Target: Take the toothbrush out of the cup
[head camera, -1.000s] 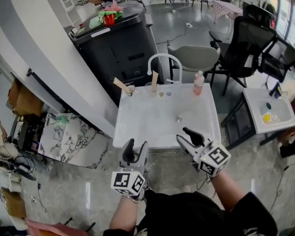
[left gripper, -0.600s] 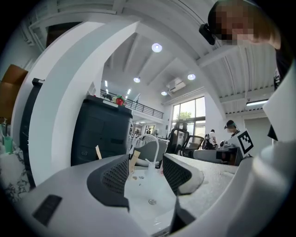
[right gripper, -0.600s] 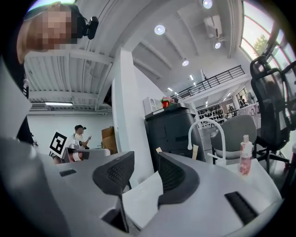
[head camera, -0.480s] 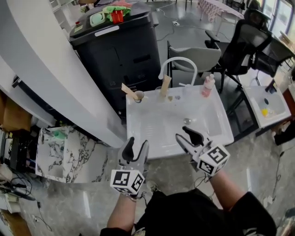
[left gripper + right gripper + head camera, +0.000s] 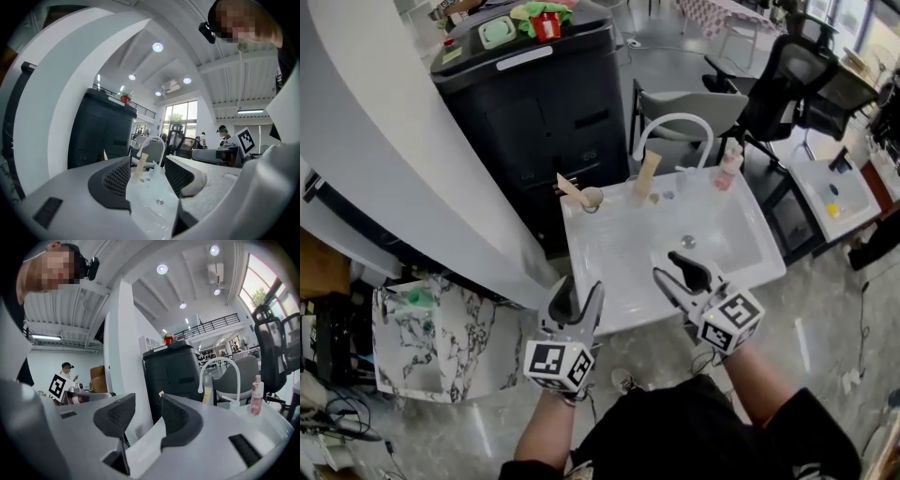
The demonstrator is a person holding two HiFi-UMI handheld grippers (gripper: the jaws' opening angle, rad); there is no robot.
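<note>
Likely light, stiff toothbrush (image 5: pixel 571 187) (in cup (image 5: pixel 592 198), well beyond the fingers): pinch its handle. Left gripper (image 5: pixel 579 289) gapes empty; right gripper (image 5: pixel 666 264), just widening, too.

Your beige, wooden-handled toothbrush (image 5: pixel 571 187) leans left in the small pale cup (image 5: pixel 592 198), standing at the white sink's (image 5: pixel 619 253) back-left corner.

Office, perhaps — black swivel chair (image 5: pixel 787 89)
</note>
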